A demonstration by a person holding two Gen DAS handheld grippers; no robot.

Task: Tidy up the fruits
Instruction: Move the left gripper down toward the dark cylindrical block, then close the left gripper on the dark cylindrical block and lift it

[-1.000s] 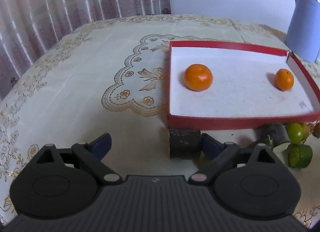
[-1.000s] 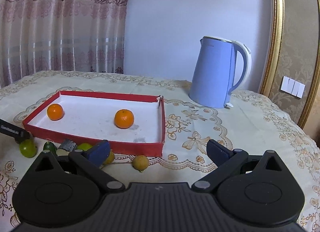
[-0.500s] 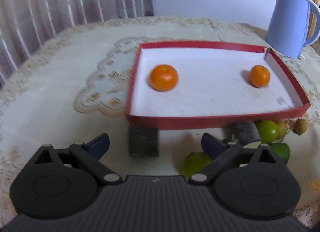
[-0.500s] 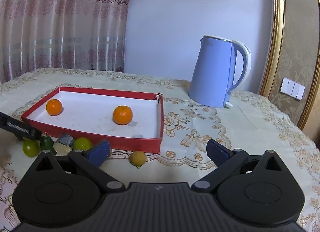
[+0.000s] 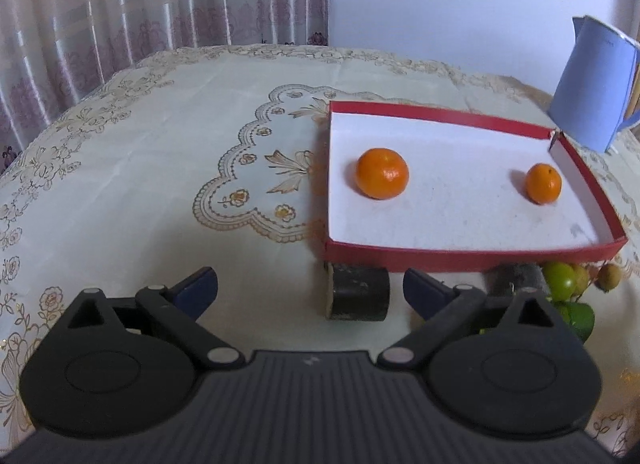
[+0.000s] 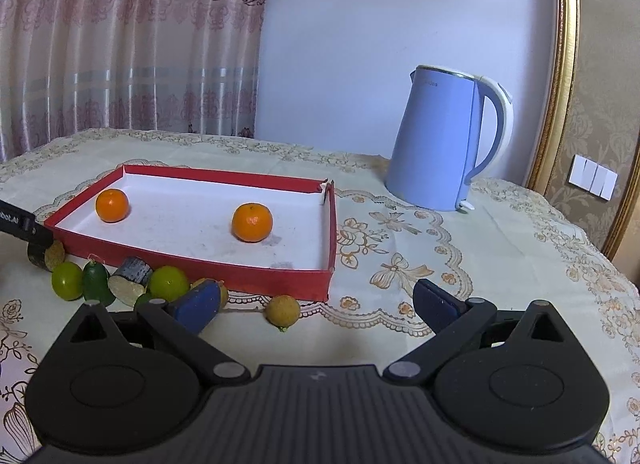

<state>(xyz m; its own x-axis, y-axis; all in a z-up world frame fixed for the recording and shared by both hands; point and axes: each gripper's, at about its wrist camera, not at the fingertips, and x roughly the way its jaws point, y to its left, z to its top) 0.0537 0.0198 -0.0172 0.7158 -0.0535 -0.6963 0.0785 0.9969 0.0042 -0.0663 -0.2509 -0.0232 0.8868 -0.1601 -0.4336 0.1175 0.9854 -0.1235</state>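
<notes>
A cream tablecloth [image 5: 160, 168] with gold flower borders covers the table, with pink curtains [image 6: 120, 44] and a pale wall behind. A shallow red tray [image 6: 192, 264] with a white floor lies on the cloth and holds two oranges, one at its left end [image 6: 112, 205] and one nearer the right [image 6: 252, 222], well apart. A blue kettle [image 6: 444, 140] stands behind the tray's right corner. Along the tray's near wall, outside it, lies a loose row of pieces: a dark cylinder [image 5: 358, 291] at the left corner, a second dark piece [image 6: 132, 276] showing a pale cut face, several green fruits [image 6: 168, 283] and a small tan fruit [image 6: 283, 311]. The right wrist view shows the whole kettle, a gilt frame and a wall switch [image 6: 592, 176], and the full row of pieces; the left wrist view cuts the kettle at its edge and hides part of the row behind its own finger. The left gripper [image 5: 310, 288] is spread wide and holds nothing, the dark cylinder lying just ahead between its fingertips. The right gripper [image 6: 316, 300] is likewise spread and empty, the tan fruit between its fingers and the green fruits just beside its left finger [image 6: 198, 306].
</notes>
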